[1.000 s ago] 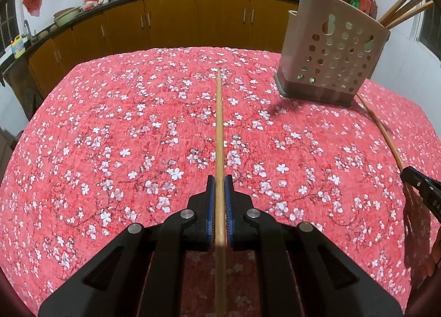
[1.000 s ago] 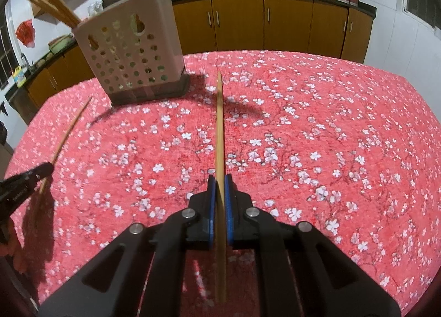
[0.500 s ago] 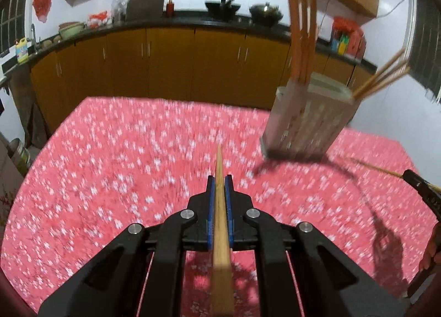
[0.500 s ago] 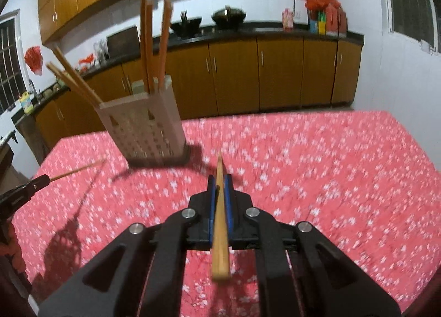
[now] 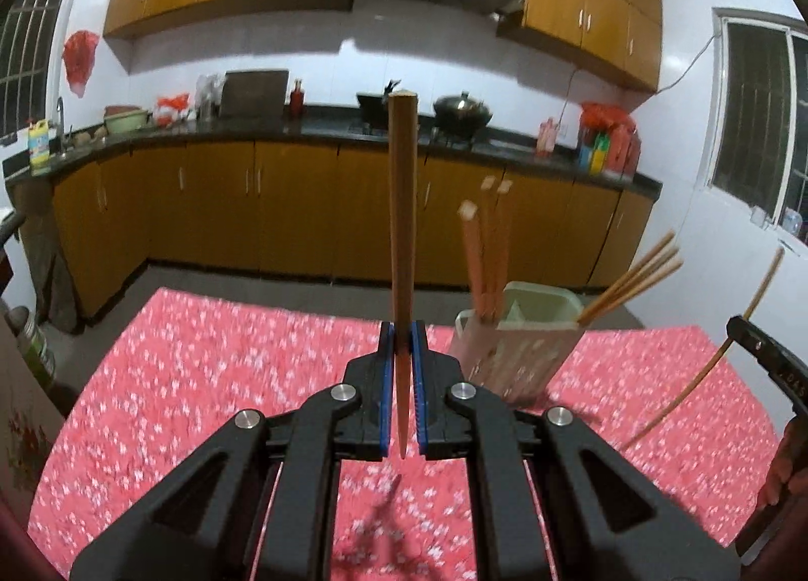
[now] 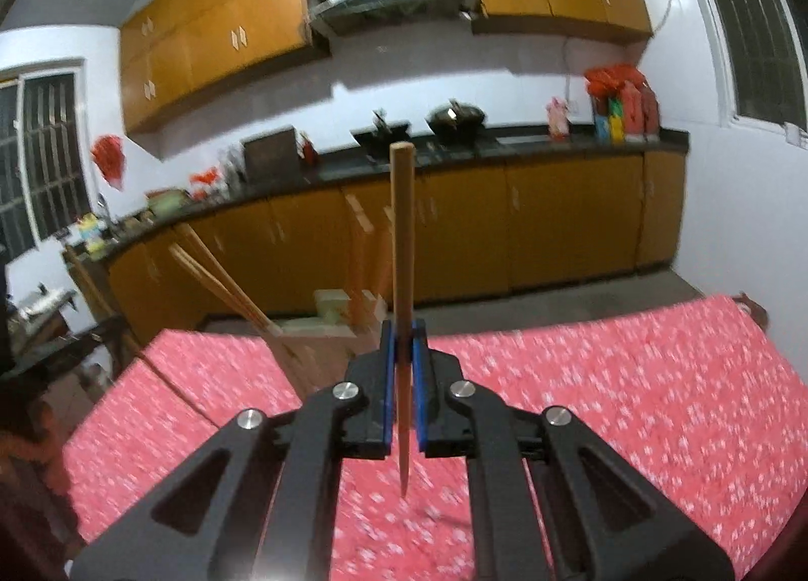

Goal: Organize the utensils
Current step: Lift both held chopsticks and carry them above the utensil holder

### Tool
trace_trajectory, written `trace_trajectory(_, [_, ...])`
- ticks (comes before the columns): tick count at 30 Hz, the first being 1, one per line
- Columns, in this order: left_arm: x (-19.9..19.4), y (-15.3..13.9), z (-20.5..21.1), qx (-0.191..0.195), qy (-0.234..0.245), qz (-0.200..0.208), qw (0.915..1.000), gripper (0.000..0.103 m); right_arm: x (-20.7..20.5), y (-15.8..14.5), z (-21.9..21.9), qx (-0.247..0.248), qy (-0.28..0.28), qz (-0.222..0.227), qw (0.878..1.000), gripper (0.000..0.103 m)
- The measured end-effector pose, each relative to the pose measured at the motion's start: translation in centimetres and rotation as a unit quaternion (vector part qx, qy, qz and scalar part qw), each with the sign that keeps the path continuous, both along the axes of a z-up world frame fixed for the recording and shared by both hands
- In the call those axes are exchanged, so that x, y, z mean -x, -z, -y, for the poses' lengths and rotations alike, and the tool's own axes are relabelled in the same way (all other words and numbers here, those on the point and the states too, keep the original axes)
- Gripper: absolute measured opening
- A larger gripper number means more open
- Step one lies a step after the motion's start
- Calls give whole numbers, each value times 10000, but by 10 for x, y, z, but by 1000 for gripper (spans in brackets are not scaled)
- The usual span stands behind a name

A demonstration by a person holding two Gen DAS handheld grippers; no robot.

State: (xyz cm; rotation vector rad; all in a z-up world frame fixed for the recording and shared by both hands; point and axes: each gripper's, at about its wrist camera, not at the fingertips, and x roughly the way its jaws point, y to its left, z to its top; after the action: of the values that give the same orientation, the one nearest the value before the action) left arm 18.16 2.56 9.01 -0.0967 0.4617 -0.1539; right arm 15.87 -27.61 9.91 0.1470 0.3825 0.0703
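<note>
With both chopsticks up off the counter [image 5: 202,379], I'm carrying one in each gripper. My left gripper [image 5: 402,379] is clamped tight on its chopstick [image 5: 402,207], blunt end up, tip hanging below the pads. My right gripper [image 6: 402,379] pinches the second chopstick [image 6: 402,253] the same way. The holder [image 5: 510,349] stands just right of my left gripper, sticks already in it. To do this well, I'd bring each tip over an open compartment, keep the stick upright, lower slowly clear of the leaning ones, and let go only once it's seated.
</note>
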Motion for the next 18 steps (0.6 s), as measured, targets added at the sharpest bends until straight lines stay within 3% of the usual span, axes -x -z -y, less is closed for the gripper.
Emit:
trace_trajectory(10, [2, -61, 29, 448, 415, 814, 9948, 7, -3, -83, -25, -171, -244, 1425, 9893, 8])
trace_trajectory(18, [-14, -85, 43, 664, 369, 1207, 9898, 7, -39, -90, -31, -254, -9, 1818, 9830, 8])
